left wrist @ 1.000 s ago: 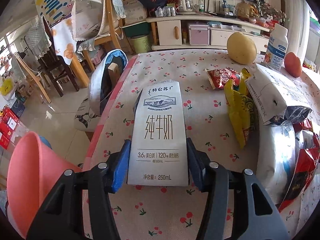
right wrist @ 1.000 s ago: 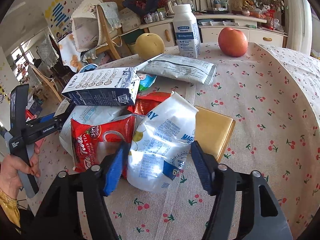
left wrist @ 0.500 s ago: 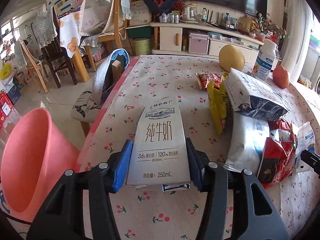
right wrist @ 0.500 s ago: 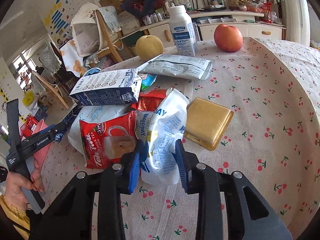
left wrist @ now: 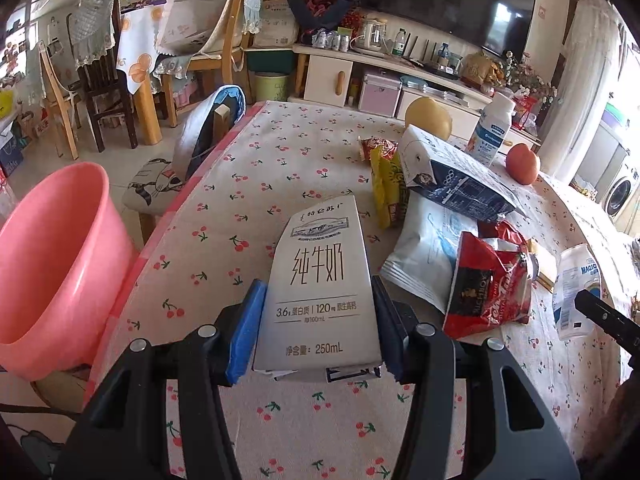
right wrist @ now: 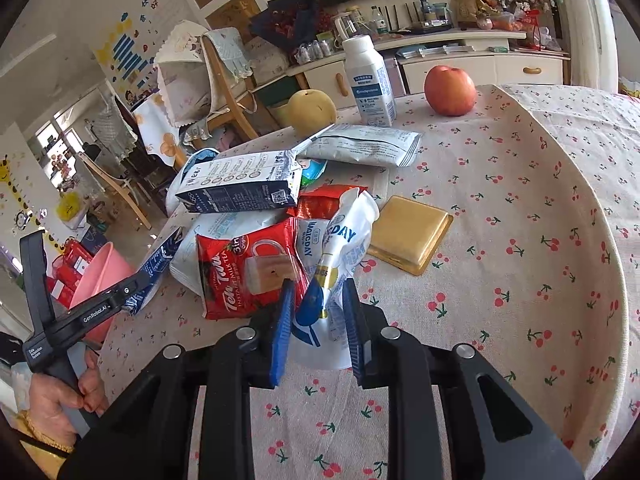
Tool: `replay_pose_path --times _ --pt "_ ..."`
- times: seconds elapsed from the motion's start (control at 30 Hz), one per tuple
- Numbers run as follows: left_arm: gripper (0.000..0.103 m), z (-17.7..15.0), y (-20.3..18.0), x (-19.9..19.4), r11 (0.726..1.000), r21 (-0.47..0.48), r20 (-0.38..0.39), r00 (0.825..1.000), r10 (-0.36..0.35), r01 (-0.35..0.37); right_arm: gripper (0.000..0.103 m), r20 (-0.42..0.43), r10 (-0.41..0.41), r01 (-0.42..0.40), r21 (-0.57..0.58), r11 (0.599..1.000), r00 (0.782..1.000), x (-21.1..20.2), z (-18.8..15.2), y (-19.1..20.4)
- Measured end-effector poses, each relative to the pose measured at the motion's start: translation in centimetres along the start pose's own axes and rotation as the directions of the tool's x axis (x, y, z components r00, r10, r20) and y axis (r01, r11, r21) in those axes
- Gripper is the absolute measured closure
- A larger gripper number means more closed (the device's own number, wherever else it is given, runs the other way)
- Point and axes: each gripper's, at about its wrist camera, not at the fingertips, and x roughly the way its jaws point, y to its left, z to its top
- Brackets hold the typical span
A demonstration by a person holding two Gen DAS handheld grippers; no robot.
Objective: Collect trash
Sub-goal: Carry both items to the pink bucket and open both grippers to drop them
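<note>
My left gripper (left wrist: pixel 316 332) is shut on a white 250 mL milk carton (left wrist: pixel 320 284) and holds it above the table's left part. A pink bucket (left wrist: pixel 52 264) stands on the floor to its left. My right gripper (right wrist: pixel 318 320) is shut on a crumpled white MAGICDAY pouch (right wrist: pixel 340 248), lifted off the cloth. A pile of wrappers lies beside it: a red Teh Tarik packet (right wrist: pixel 248 268), a dark blue and white bag (right wrist: pixel 240 184), a white bag (left wrist: pixel 432 252) and a yellow packet (left wrist: pixel 388 188).
A gold square tray (right wrist: pixel 412 234), a silver flat packet (right wrist: pixel 360 146), a white bottle (right wrist: pixel 370 84), an apple (right wrist: pixel 450 90) and a pear (right wrist: pixel 312 110) are on the cherry tablecloth. A stool (left wrist: pixel 152 192) and chairs stand left of the table.
The left gripper lifted the milk carton and drew back toward the bucket side. The right gripper closed on the white pouch and raised it.
</note>
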Motion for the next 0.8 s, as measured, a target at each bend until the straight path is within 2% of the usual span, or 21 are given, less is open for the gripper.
replay_pose_path --times 0.13,0.43,0.6,0.8 --pt "0.05 -0.4 0.7 -1.9 0.999 -0.031 0.038 0.999 -0.005 0.006 0.077 0.01 0.023 -0.023 -0.024 0.999 1.0 -0.7 -0.1 1.0" --pt "0.05 0.5 4.2 -5.9 0.989 -0.137 0.172 0.981 0.088 -0.064 0.077 0.008 0.105 -0.103 -0.102 0.989 0.994 -1.2 0.0 6.2" --pt "0.05 1.2 7.1 -7.8 0.965 -0.239 0.234 0.958 0.163 -0.106 0.077 -0.038 0.196 -0.2 -0.16 0.967 0.98 -0.1 0.2 11.6" --pt "0.05 1.6 11.9 -9.6 0.908 -0.378 0.27 0.917 0.293 -0.179 0.077 -0.118 0.329 -0.348 -0.224 0.91 0.937 2.8 0.2 20.2"
